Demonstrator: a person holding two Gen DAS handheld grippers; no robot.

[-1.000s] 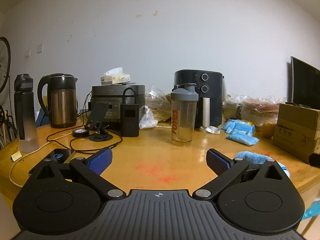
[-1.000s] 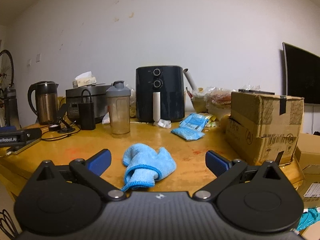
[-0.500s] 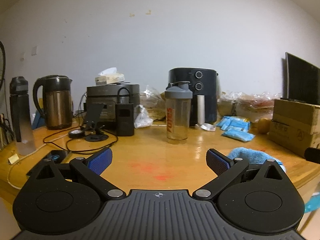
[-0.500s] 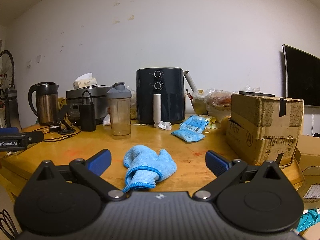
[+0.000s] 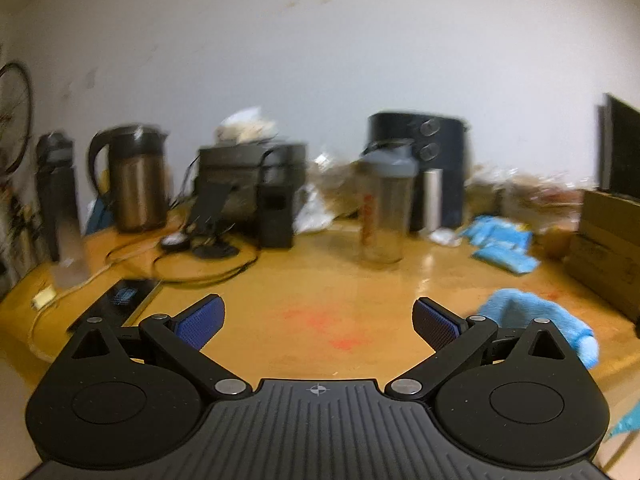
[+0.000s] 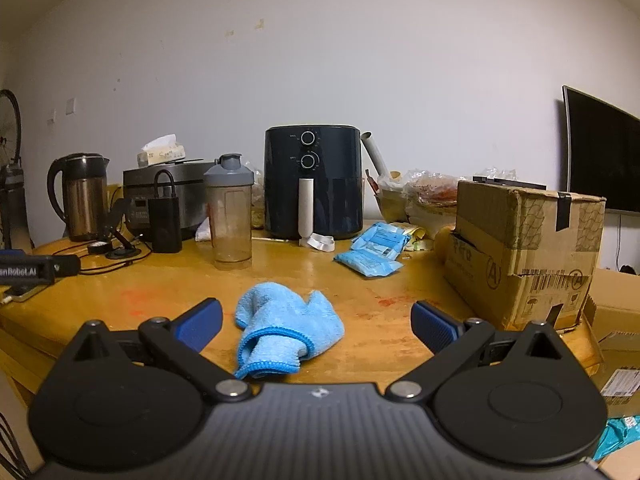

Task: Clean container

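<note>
Black ribbed tongs (image 6: 316, 322), blue textured pads (image 6: 199, 323), silver pivot screws.

A black air fryer (image 6: 313, 182) stands between a kettle (image 6: 82, 196) and a cardboard box (image 6: 524, 252).

Both grippers are held level and low, the left gripper (image 5: 318, 318) with its blue-padded fingers (image 5: 199, 319) spread wide and nothing between them, the right gripper (image 6: 316, 320) likewise spread wide and empty, its blue pads (image 6: 432, 326) angled outward.

Plain white wall (image 6: 360, 60) behind a cluttered wooden table (image 6: 360, 280).
</note>
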